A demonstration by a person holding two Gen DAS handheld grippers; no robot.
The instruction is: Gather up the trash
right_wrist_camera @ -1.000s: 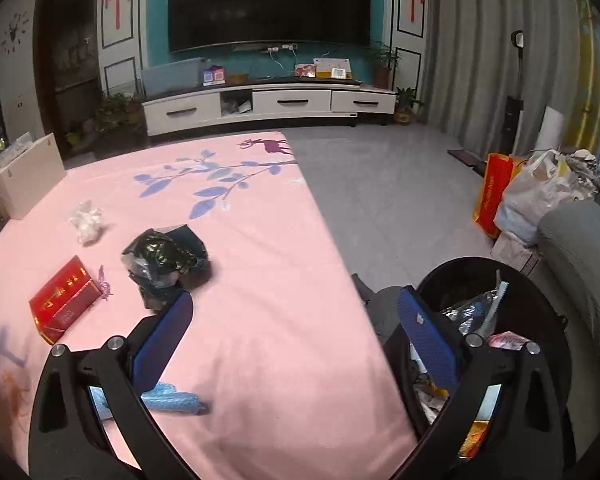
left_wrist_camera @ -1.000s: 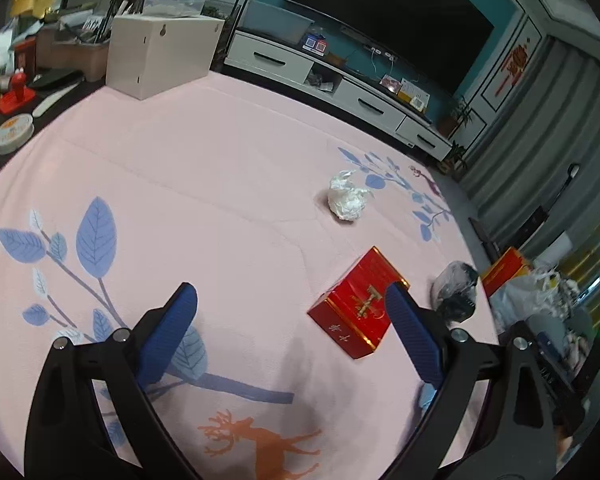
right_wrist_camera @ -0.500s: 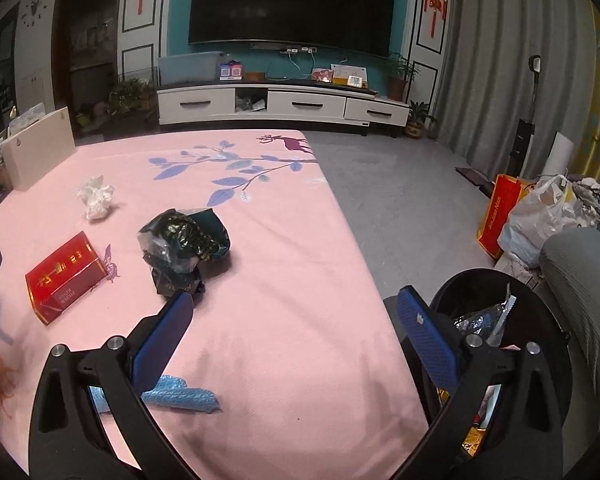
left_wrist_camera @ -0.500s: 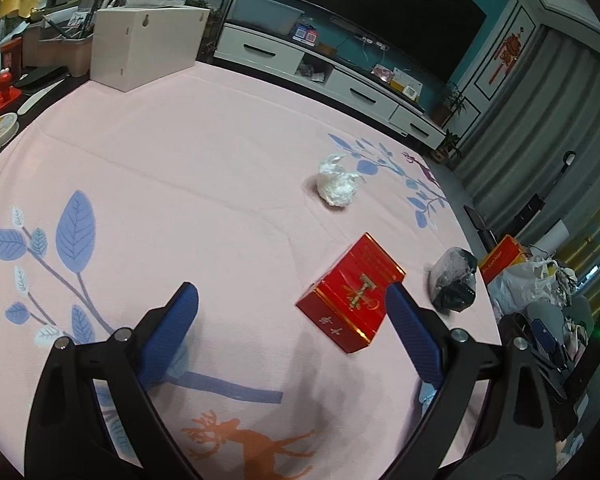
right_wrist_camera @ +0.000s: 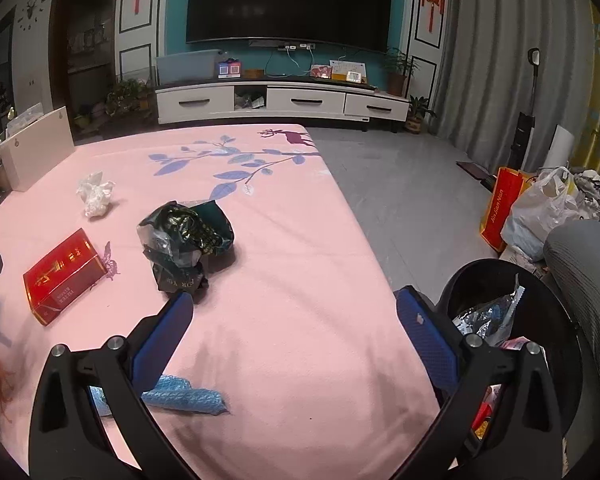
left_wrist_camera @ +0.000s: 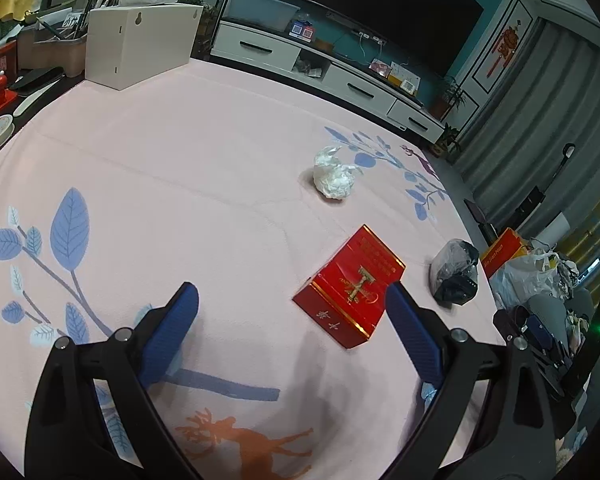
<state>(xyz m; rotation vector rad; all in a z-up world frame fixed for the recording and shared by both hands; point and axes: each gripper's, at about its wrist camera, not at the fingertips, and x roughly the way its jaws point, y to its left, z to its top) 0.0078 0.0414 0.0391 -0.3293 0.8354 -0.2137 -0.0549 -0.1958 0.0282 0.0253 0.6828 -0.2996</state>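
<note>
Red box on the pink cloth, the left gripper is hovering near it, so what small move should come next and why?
Probably ease the left gripper forward and a little right until the red box sits between its fingers. The jaws are open and empty, and the box lies flat just ahead, closer to the right finger. It looks like the nearest trash to that gripper; the white wad lies farther off.

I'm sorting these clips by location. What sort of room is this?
Most likely a home living room: a big wall television over a low white cabinet, grey curtains, and a pink cloth-covered table with litter on it.
</note>
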